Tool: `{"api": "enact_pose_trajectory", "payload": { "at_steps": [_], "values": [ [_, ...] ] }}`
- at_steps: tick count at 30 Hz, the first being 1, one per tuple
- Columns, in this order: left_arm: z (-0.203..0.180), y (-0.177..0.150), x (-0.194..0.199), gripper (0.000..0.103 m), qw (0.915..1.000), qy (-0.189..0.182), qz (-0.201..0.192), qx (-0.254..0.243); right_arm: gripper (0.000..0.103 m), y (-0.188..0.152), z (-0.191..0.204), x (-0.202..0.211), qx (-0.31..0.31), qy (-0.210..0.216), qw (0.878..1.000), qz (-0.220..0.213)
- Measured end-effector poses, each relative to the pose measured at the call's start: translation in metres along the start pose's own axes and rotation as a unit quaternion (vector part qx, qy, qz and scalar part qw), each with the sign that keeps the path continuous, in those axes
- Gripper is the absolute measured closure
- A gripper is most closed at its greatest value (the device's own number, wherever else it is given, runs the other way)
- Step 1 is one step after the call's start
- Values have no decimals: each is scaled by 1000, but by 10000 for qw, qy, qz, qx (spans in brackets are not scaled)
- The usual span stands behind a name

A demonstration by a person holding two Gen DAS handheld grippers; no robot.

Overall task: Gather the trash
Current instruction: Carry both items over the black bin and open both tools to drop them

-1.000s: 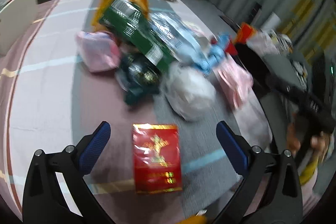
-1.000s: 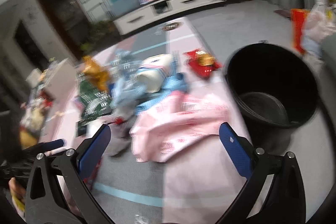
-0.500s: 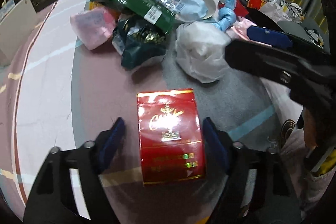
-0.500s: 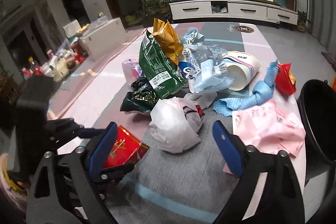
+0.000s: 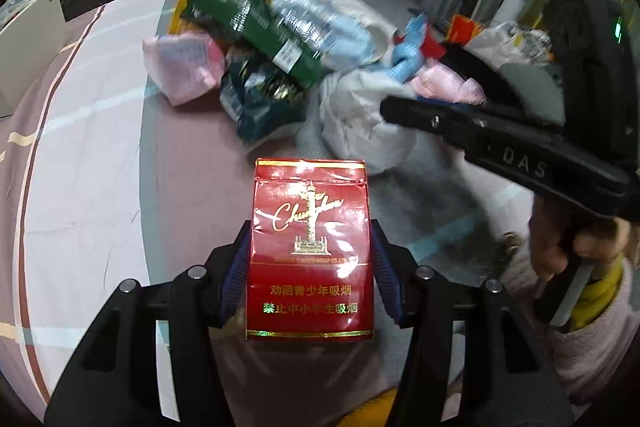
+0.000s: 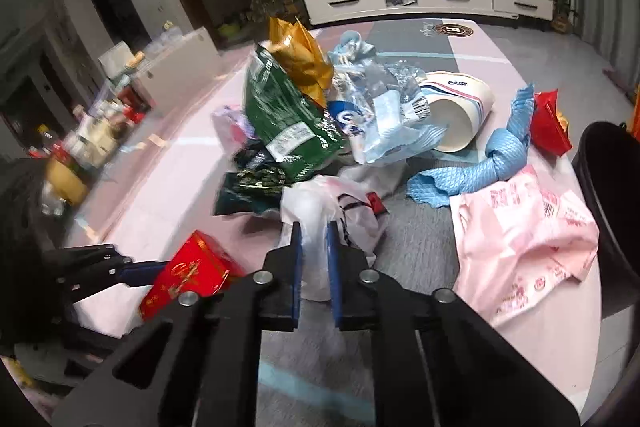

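A red cigarette box (image 5: 310, 195) lies on the pink and grey mat. My left gripper (image 5: 311, 231) has it between its blue pads; the jaws are closing and both pads touch the box's sides. The same box (image 6: 188, 275) shows at lower left in the right wrist view, with the left gripper (image 6: 132, 267) beside it. My right gripper (image 6: 314, 231) is closing, and its pads pinch a fold of the crumpled white plastic bag (image 6: 316, 203). In the left wrist view that white bag (image 5: 360, 131) sits behind the box, with the right gripper's black finger (image 5: 440, 119) reaching onto it.
Behind lies a heap: a green snack bag (image 6: 288, 119), a gold bag (image 6: 300, 55), a crushed clear bottle (image 6: 376, 95), a paper cup (image 6: 460, 107), a blue cloth (image 6: 496, 163) and a pink bag (image 6: 528, 227). A black bin (image 6: 612, 195) stands at the right edge.
The left jaws came in from wide open to the red box's sides. The right gripper swung left from the bin and pink bag to the white bag and closed on it.
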State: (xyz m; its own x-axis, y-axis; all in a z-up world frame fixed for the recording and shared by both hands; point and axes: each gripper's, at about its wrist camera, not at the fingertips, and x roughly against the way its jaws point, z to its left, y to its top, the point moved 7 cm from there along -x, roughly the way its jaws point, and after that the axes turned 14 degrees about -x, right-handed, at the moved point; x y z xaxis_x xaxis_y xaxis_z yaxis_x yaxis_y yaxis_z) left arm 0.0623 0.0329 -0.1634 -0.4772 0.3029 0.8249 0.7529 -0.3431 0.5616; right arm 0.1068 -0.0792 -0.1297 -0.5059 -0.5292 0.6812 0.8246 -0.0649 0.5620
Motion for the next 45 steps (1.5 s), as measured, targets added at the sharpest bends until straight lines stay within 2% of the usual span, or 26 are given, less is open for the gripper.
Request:
{"api": "enact_pose_trajectory", "payload": {
  "at_steps": [2, 6, 9, 12, 16, 18, 21, 24, 29, 35, 36, 38, 39, 40, 41, 45],
  "values": [
    [-1, 7, 15, 46, 9994, -210, -269, 76, 92, 4, 3, 23, -105, 414, 9989, -174],
    [-4, 27, 34, 46, 9960, -467, -727, 230, 92, 26, -9, 73, -328, 712, 9933, -846],
    [-12, 50, 37, 46, 9944, -470, -910, 252, 92, 47, -32, 104, -494, 380, 9884, -1384],
    [-29, 76, 34, 46, 9933, -535, -1016, 111, 92, 59, -50, 126, -763, 533, 9833, -1565],
    [-53, 110, 27, 46, 9918, -634, -1109, -44, 92, 74, -71, 149, -902, 437, 9778, -1841],
    [-64, 130, 20, 46, 9914, -675, -1108, -190, 92, 88, -87, 160, -1006, 248, 9737, -2032],
    [-96, 166, -3, 46, 9901, -876, -1013, -420, 92, 103, -121, 168, -1297, -309, 9644, -2284],
    [-121, 195, -27, 46, 9882, -1088, -919, -571, 92, 99, -161, 164, -1653, -710, 9562, -2307],
    [-169, 230, -81, 46, 9863, -1223, -728, -837, 91, 87, -220, 152, -2065, -1444, 9434, -2158],
    [-192, 255, -136, 46, 9878, -1269, -539, -721, 90, 83, -270, 136, -2688, -1533, 9295, -2007],
    [-194, 258, -146, 46, 9883, -1274, -504, -663, 87, 82, -277, 133, -2800, -1508, 9279, -1946],
    [-191, 260, -153, 40, 9880, -1359, -474, -560, 79, 77, -287, 134, -2980, -1473, 9242, -1879],
    [-191, 262, -157, 30, 9879, -1396, -468, -495, 71, 74, -293, 133, -3088, -1443, 9218, -1848],
    [-192, 264, -160, 25, 9876, -1432, -464, -442, 66, 73, -294, 133, -3149, -1428, 9201, -1841],
    [-194, 266, -163, 25, 9878, -1426, -450, -442, 61, 72, -297, 135, -3222, -1419, 9177, -1842],
    [-196, 268, -148, 23, 9868, -1426, -570, -514, 59, 73, -298, 141, -3322, -1352, 9144, -1874]
  ]
}}
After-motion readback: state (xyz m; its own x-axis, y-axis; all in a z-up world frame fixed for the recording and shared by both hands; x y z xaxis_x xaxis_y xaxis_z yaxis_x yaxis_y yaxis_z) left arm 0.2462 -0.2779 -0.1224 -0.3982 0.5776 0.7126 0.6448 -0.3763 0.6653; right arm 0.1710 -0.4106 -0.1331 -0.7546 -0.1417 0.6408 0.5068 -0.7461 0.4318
